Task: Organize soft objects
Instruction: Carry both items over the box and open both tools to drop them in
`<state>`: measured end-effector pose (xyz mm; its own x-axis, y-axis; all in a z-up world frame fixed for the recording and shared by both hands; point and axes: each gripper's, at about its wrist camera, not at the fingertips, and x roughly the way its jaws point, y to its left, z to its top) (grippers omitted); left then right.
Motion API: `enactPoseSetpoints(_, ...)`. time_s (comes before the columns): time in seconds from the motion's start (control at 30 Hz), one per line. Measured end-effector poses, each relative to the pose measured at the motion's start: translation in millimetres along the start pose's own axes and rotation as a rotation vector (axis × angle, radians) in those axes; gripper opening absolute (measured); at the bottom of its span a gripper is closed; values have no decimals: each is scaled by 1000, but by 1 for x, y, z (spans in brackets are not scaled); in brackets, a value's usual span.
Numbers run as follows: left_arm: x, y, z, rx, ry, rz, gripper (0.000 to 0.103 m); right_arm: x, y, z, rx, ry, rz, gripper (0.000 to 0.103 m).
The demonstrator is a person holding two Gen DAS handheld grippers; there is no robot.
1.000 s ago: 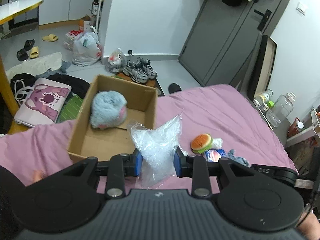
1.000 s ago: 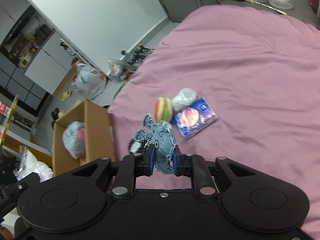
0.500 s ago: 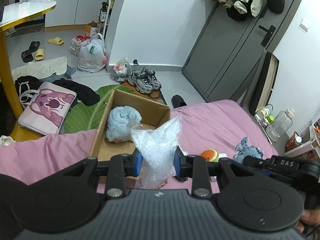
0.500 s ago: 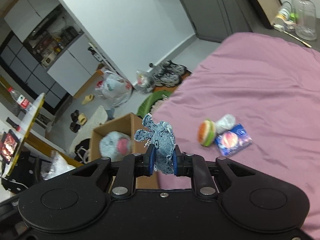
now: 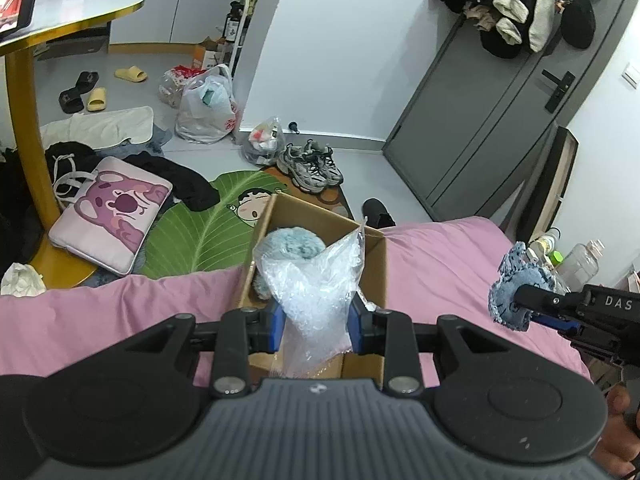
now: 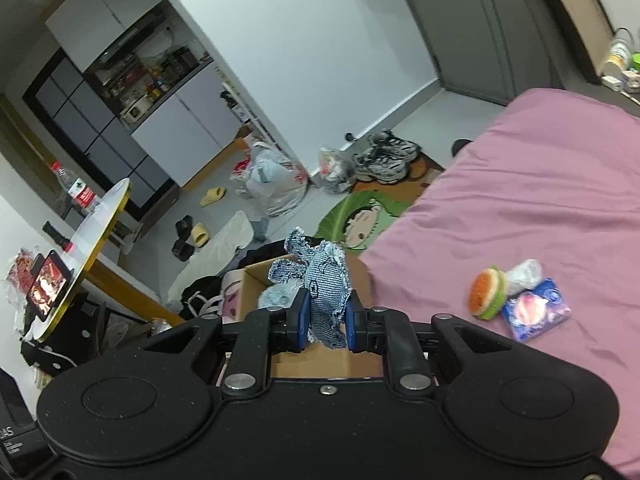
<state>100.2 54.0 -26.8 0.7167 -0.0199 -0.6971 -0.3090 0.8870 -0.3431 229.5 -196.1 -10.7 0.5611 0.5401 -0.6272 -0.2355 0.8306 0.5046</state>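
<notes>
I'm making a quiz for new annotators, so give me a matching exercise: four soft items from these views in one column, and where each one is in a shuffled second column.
Things:
1. clear plastic bag
2. denim toy
3. fluffy blue plush
4. burger toy

Places:
A. lying on the pink bed cover
B. held in the right gripper
C. inside the cardboard box
D. held in the left gripper

Pairs: 1-D, 2-B, 3-C, 4-A

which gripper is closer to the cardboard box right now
Left. The left gripper holds the clear plastic bag right over the cardboard box. The right gripper, clamping the denim toy, is off to the box's right over the pink bedding.
</notes>
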Motion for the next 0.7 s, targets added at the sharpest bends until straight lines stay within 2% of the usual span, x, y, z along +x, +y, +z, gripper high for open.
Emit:
enactPoseSetpoints(0.33, 25, 15, 17, -13, 36, -11, 30, 34, 15, 11, -20, 30, 33, 18)
enactPoseSetpoints(0.7, 78, 14, 15, -22, 138, -4, 30, 85, 14, 16, -25, 99, 59, 18)
